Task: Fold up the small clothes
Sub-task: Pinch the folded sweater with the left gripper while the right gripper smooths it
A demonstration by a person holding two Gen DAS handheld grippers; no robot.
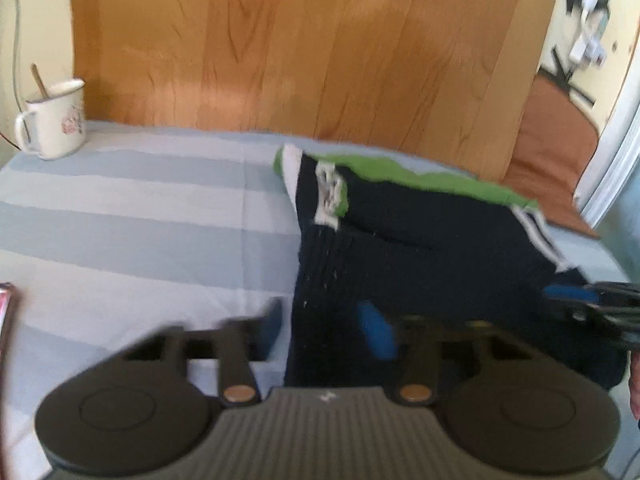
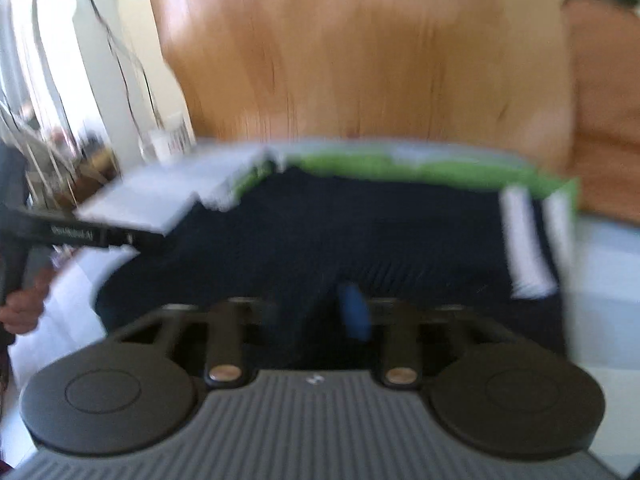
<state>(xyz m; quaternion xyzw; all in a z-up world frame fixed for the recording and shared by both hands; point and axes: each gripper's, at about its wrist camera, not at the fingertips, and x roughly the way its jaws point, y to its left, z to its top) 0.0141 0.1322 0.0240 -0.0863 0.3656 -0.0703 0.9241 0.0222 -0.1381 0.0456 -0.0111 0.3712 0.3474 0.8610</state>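
Note:
A small navy garment [image 1: 420,240] with a green edge and white stripes lies on the striped blue sheet [image 1: 140,220]. In the left wrist view, my left gripper [image 1: 324,320] is at its near left edge, with the blue pads [image 1: 376,332] closed on a fold of the dark cloth. My right gripper [image 1: 592,300] shows at the garment's right side. In the blurred right wrist view, the navy garment [image 2: 360,232] fills the middle. My right gripper [image 2: 316,312] is shut on its near edge, and the cloth hides one finger. My left gripper [image 2: 80,236] enters from the left, held by a hand [image 2: 24,308].
A white mug [image 1: 54,120] with a stick in it stands at the sheet's far left corner. A wooden headboard [image 1: 320,40] rises behind the bed. An orange-brown cushion [image 1: 552,152] lies at the far right. Cables [image 2: 132,60] hang by the wall on the left.

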